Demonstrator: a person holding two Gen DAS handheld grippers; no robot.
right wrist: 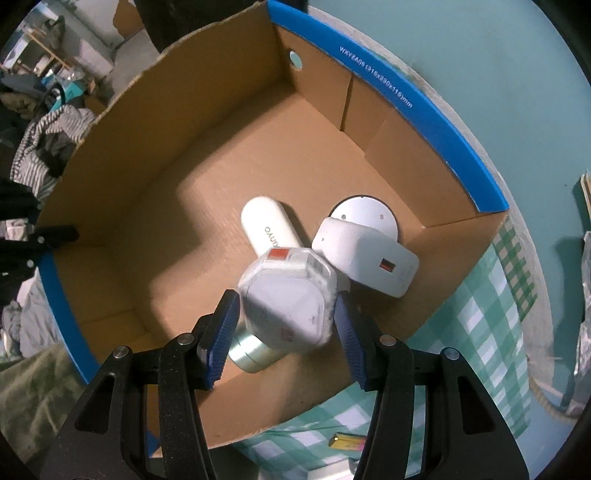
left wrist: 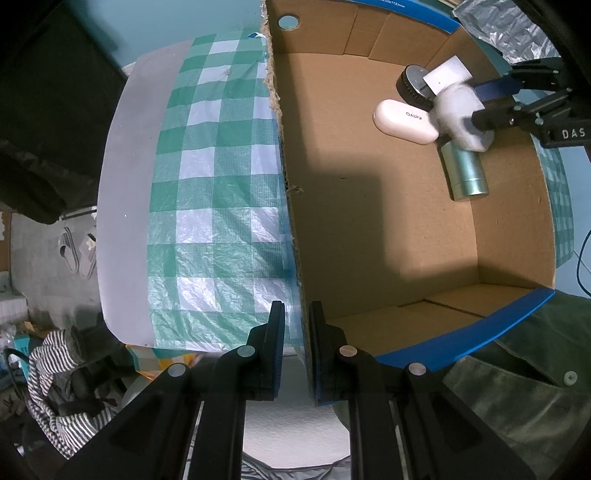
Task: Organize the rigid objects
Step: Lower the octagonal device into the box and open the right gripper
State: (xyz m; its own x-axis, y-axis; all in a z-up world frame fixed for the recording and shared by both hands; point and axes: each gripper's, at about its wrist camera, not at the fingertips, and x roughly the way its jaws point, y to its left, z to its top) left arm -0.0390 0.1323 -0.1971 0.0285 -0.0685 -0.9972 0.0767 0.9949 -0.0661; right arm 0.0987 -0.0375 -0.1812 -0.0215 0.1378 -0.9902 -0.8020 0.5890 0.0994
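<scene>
A cardboard box [left wrist: 509, 236] with blue rim stands on a green checked cloth; it also shows in the right wrist view [right wrist: 436, 122]. Inside lie a white Kinyo case [left wrist: 402, 122] [right wrist: 267, 227], a round silver-topped device [left wrist: 412, 86] [right wrist: 365, 214], a white charger [right wrist: 365, 258] and a metal cylinder [left wrist: 467, 171] [right wrist: 253, 354]. My right gripper [right wrist: 286, 321] [left wrist: 480, 110] is over the box with a wrapped white object [right wrist: 288, 299] [left wrist: 460, 114] between its jaws; small gaps show at both pads. My left gripper [left wrist: 297, 314] straddles the box's near left wall, jaws narrowly apart.
A small yellow packet [right wrist: 349, 441] lies on the checked cloth [left wrist: 218, 206] in front of the box. A crinkled silver bag [left wrist: 509, 29] lies behind the box. Striped clothing [left wrist: 55, 376] and slippers [left wrist: 79, 251] are on the floor at left.
</scene>
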